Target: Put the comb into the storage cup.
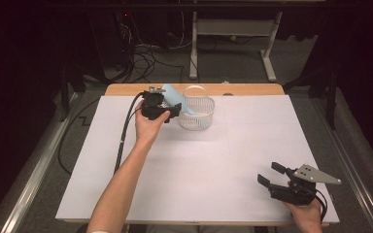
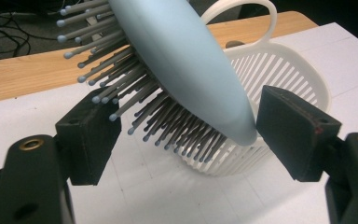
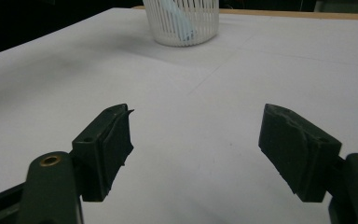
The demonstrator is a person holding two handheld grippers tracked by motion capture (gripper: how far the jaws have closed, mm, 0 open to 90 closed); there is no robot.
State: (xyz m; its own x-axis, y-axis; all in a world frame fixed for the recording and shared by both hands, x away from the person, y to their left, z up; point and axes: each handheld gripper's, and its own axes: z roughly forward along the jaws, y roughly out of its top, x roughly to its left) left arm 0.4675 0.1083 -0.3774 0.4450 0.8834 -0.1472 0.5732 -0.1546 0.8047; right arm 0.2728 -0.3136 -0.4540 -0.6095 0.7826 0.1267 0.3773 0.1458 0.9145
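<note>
Here, hairbrush (image 2: 186, 60) leaning in white basket (image 2: 303, 79) — table (image 1: 213, 160) around bare

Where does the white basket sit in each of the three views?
High view: the white basket stands at the far middle of the table, just right of the left tool.
Left gripper view: right of centre, behind the light blue hairbrush.
Right gripper view: top centre, far across the white sheet.
Shared landmark: the hairbrush leaning into the basket.
</note>
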